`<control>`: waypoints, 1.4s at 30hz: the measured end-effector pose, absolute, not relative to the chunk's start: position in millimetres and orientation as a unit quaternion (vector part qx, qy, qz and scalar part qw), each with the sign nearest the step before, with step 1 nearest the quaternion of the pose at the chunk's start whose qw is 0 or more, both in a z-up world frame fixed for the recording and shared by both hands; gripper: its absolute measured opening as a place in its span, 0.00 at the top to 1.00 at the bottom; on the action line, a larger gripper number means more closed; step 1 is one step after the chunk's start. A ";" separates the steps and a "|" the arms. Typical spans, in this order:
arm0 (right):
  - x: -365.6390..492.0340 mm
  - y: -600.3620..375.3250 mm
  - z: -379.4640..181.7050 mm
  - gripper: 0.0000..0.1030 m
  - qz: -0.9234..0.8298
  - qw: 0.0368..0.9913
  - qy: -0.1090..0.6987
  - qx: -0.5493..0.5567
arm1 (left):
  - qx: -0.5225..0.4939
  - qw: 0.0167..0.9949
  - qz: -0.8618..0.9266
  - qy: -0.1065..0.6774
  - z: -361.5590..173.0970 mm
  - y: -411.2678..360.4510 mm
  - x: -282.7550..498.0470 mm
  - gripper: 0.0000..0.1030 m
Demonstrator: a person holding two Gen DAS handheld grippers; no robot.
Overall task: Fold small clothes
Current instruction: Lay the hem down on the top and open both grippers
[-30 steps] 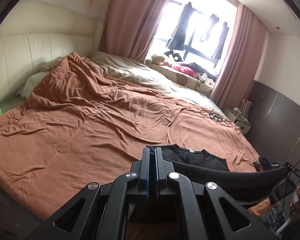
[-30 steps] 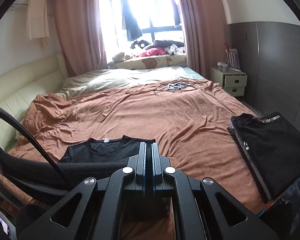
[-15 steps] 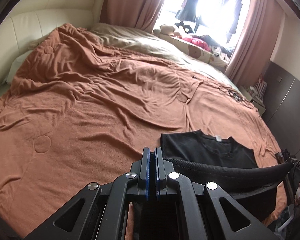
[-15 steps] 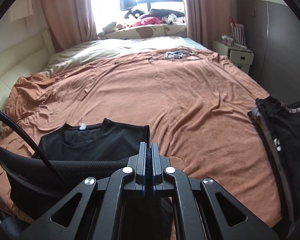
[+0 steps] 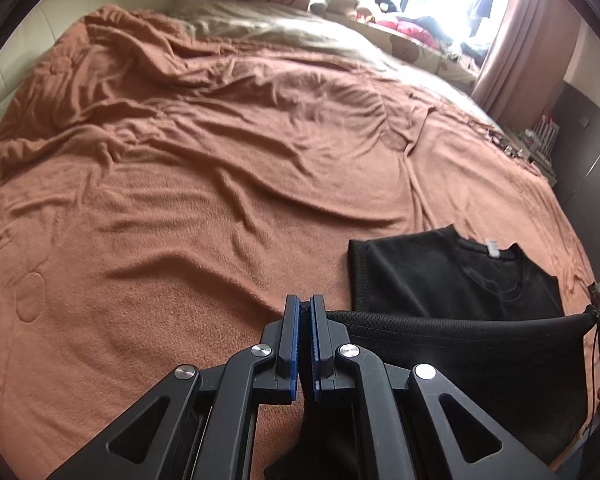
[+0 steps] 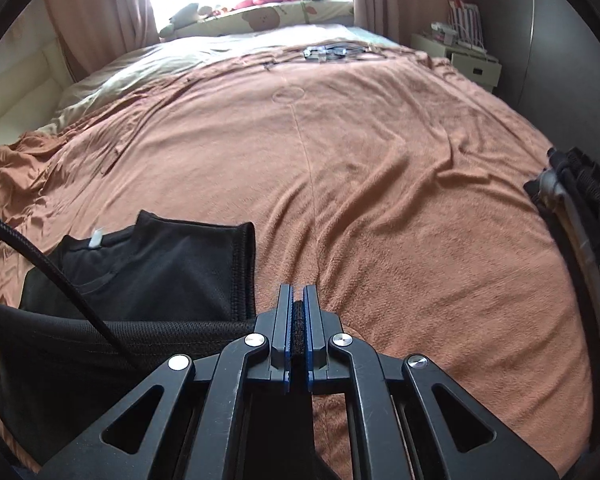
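Observation:
A black shirt (image 5: 452, 280) lies on the rust-brown blanket (image 5: 180, 184), collar and white tag facing away. Its bottom hem is lifted and stretched taut between my two grippers. My left gripper (image 5: 304, 312) is shut on the hem's left corner. My right gripper (image 6: 296, 300) is shut on the hem's right corner; the shirt (image 6: 152, 272) spreads to its left. The raised hem band (image 5: 460, 328) hangs just above the shirt's chest.
A stack of dark folded clothes (image 6: 572, 216) sits at the bed's right edge. Cables and small items (image 6: 328, 51) lie far up the blanket (image 6: 380, 184). A bedside cabinet (image 6: 464, 60) stands at the far right. A black cable (image 6: 60, 280) crosses the right wrist view.
Both grippers have tilted down and moved forward over the bed, carrying the lifted hem toward the collar. The shirt looks larger and closer.

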State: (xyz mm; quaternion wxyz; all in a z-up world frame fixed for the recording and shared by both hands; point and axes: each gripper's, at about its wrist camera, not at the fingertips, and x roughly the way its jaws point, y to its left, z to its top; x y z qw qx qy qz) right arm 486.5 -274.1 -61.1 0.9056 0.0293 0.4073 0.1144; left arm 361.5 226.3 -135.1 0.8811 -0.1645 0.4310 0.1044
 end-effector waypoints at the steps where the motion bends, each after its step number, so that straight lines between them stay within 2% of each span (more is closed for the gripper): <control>1: 491.5 -273.5 -63.8 0.96 0.117 0.902 0.414 0.034 | -0.166 0.877 0.108 0.438 -138.3 227.5 363.1 0.94; 2: 493.9 -274.0 -65.1 0.93 0.125 0.899 0.419 0.041 | -0.165 0.874 0.112 0.443 -140.3 228.6 363.8 0.94; 3: 493.9 -274.7 -65.1 0.84 0.129 0.898 0.419 0.044 | -0.162 0.872 0.114 0.448 -141.4 228.9 363.4 0.90; 4: 493.0 -275.9 -64.5 0.61 0.129 0.899 0.416 0.040 | -0.159 0.871 0.110 0.451 -141.6 228.3 362.6 0.84; 5: 491.4 -278.2 -63.9 0.47 0.128 0.901 0.414 0.036 | -0.156 0.871 0.106 0.454 -141.3 227.3 361.7 0.64; 6: 487.6 -279.3 -62.0 0.26 0.130 0.903 0.409 0.031 | -0.153 0.872 0.103 0.453 -140.5 226.4 359.7 0.42; 7: 485.9 -282.0 -61.5 0.24 0.134 0.904 0.405 0.030 | -0.146 0.876 0.103 0.449 -138.2 224.8 355.8 0.33; 8: 481.7 -283.2 -60.6 0.24 0.139 0.904 0.403 0.025 | -0.139 0.879 0.103 0.445 -136.0 223.0 354.0 0.24; 9: 478.6 -283.2 -60.7 0.24 0.147 0.902 0.406 0.020 | -0.127 0.883 0.100 0.442 -133.5 219.8 350.8 0.23; 20: 457.6 -276.4 -78.2 0.24 0.176 0.874 0.448 -0.069 | -0.019 0.847 0.050 0.528 -162.0 187.2 352.1 0.23; 27: 471.7 -258.3 -96.0 0.24 0.159 0.861 0.467 -0.122 | 0.004 0.834 0.066 0.548 -184.8 187.3 368.6 0.22; 36: 519.3 -235.3 -98.8 0.24 0.145 0.869 0.458 -0.123 | 0.005 0.845 0.073 0.529 -180.7 191.3 403.6 0.22; 42: 542.5 -221.5 -97.1 0.26 0.126 0.878 0.441 -0.133 | 0.000 0.851 0.095 0.517 -171.4 202.1 427.2 0.31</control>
